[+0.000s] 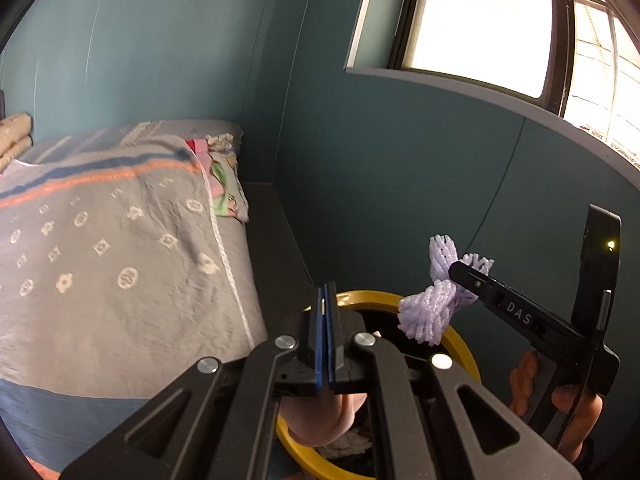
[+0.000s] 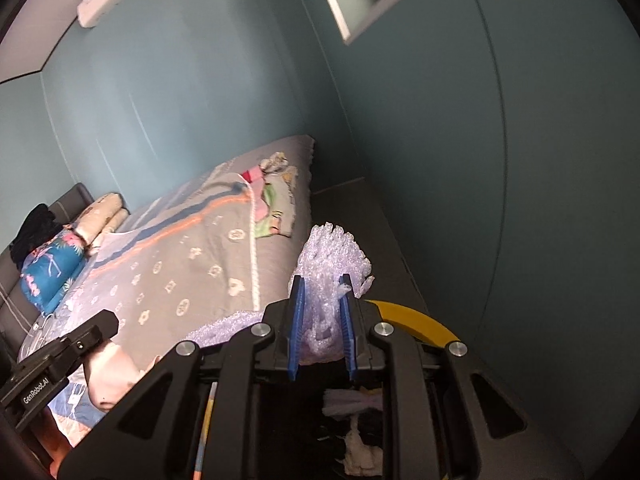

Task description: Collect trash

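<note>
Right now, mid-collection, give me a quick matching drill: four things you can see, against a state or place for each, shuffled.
Things:
1. left gripper
2. right gripper
3. yellow-rimmed bin
4. patterned grey bedspread

States or places:
A. spread over the bed beside the blue wall
B. shut, nothing between its pads
C. shut on purple foam netting
D. below both grippers, trash inside

Pairs: 1-B, 2-C, 3-D, 4-A
</note>
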The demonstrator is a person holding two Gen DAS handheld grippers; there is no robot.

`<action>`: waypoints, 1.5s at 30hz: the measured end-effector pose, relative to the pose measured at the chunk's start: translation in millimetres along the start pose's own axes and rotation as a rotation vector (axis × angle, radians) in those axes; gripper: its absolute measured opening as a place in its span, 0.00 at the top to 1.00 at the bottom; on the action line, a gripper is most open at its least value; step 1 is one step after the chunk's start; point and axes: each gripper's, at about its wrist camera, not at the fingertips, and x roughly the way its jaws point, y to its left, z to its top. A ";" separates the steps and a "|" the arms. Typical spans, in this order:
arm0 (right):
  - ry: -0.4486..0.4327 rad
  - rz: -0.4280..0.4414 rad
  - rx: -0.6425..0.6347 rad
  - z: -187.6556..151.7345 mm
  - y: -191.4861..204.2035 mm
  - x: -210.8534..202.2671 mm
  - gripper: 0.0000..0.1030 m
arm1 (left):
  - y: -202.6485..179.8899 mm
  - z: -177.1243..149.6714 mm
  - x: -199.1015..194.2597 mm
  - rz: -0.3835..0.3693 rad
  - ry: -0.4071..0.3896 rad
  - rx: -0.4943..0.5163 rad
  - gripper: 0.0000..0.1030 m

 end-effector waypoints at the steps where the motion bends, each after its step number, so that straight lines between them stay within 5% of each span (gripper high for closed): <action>1: 0.002 -0.005 0.004 -0.8 -3.9 0.6 0.81 | -0.2 -0.2 4.1 -0.009 0.007 -0.004 0.99; 5: -0.004 -0.011 0.016 -2.7 -14.2 1.5 0.74 | 1.3 -0.8 10.0 -0.023 0.016 -0.018 0.94; 9: -0.014 -0.016 0.039 -1.9 -21.0 1.7 0.64 | 5.0 -1.3 5.0 -0.013 0.006 -0.028 0.76; 18: -0.013 0.003 0.026 3.6 -7.6 -5.3 0.63 | 38.5 1.0 -33.4 0.024 -0.038 -0.110 0.76; 24: 0.009 0.089 -0.071 3.7 37.7 -0.9 0.63 | 75.3 -10.8 -80.6 0.118 -0.088 -0.135 0.76; 32: 0.159 0.268 -0.267 -33.1 145.3 28.9 0.63 | 133.3 -48.5 -143.4 0.332 -0.098 -0.170 0.76; 37: 0.175 0.299 -0.361 -60.3 198.6 24.1 0.61 | 158.4 -72.4 -187.2 0.445 -0.147 -0.209 0.56; 39: 0.140 0.309 -0.375 -68.4 210.9 11.1 0.40 | 161.4 -78.8 -201.0 0.490 -0.173 -0.208 0.42; 45: 0.083 0.325 -0.376 -91.9 223.7 -25.2 0.13 | 156.0 -93.8 -241.7 0.594 -0.282 -0.210 0.14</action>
